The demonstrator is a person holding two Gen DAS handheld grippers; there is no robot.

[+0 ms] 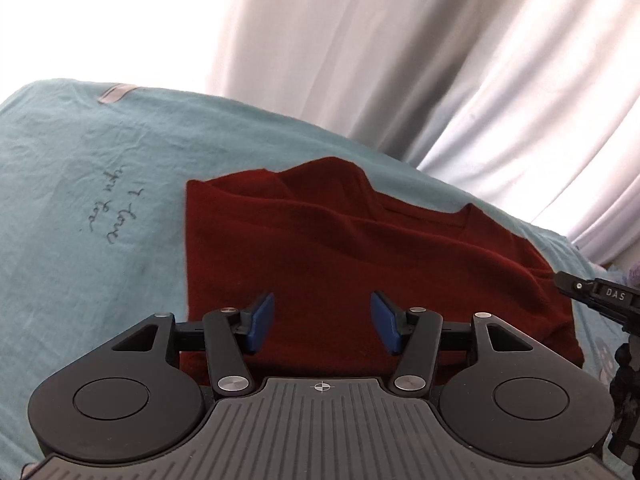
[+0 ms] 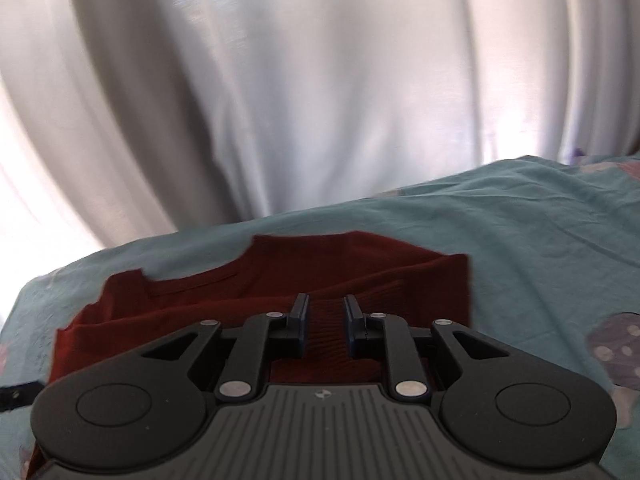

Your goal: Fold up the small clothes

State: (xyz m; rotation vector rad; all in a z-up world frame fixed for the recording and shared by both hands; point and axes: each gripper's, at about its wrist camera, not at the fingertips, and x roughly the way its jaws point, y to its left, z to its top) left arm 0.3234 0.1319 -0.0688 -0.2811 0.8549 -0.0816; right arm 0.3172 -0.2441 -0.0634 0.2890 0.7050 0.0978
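Observation:
A dark red garment point(image 1: 360, 256) lies partly folded on a teal bedsheet point(image 1: 80, 168), with rumpled layers at its far edge. My left gripper point(image 1: 322, 320) is open, its blue pads wide apart just above the garment's near edge, holding nothing. In the right wrist view the same red garment point(image 2: 280, 280) lies under my right gripper point(image 2: 326, 326). Its jaws stand a narrow gap apart with red fabric showing between them; the pads do not touch the cloth visibly. The right gripper's black body point(image 1: 600, 296) shows at the right edge of the left wrist view.
The teal sheet point(image 2: 520, 240) has handwriting point(image 1: 112, 208) left of the garment and a printed pattern point(image 2: 616, 344) at the right. White curtains point(image 1: 440, 60) hang close behind the bed's far edge.

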